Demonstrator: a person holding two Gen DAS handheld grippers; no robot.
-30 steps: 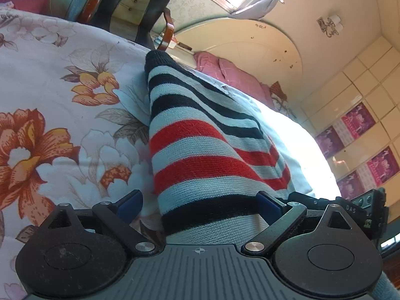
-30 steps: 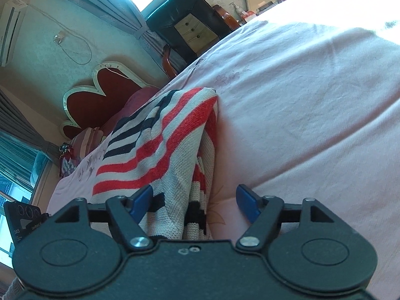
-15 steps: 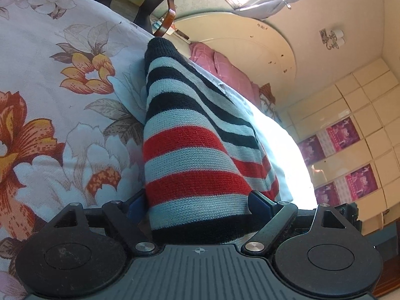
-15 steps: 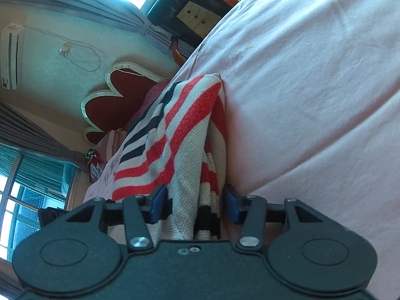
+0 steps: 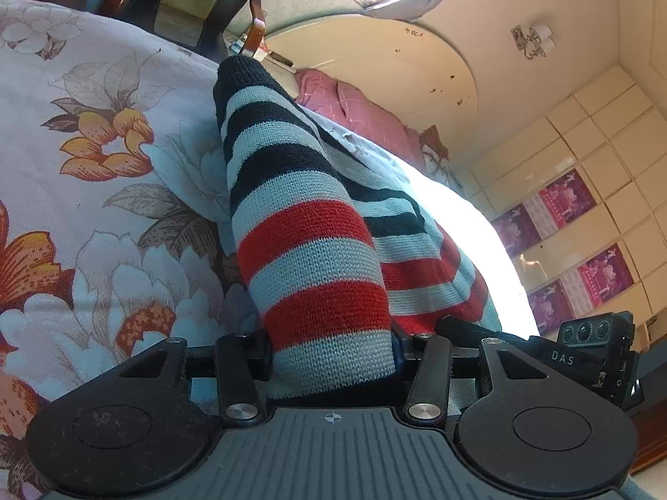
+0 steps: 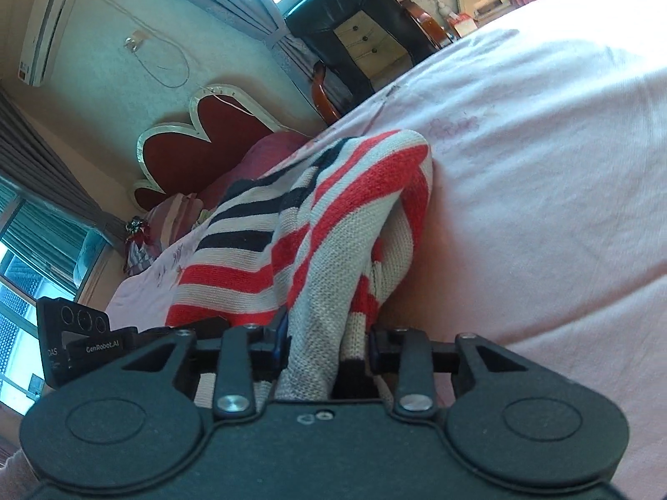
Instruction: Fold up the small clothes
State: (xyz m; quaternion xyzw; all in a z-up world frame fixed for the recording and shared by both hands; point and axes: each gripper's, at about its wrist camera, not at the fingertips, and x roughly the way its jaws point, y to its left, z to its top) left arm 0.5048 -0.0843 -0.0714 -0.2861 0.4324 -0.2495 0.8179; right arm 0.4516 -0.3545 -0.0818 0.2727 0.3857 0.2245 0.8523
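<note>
Black plastic fills the bottom of both views: the left gripper [image 5: 331, 354] has its fingers pressed in against a thick roll of the striped sweater [image 5: 308, 250], pinching the knit at its pale grey and red bands, and the right gripper [image 6: 327, 343] pinches a bunched fold of the same sweater [image 6: 333, 225], with blue pads just showing at either side of the cloth. In the left view the sweater runs away from the fingers as a narrowing tube, red stripes nearest, then grey and black ones, ending in a dark cuff, while a flatter part of it lies to the right. It rests on a bedspread [image 5: 104, 175] printed with large orange and white flowers. In the right view the sweater is heaped on a pale pink sheet [image 6: 542, 175], its folded edge rising to a rounded corner. The other gripper's dark body shows at the edge of each view. Further back stand pink pillows [image 5: 367, 116], a red heart-shaped headboard [image 6: 216, 141], a dark chair with a cream cushion [image 6: 367, 37], and a white air conditioner [image 6: 46, 29] on the wall.
</note>
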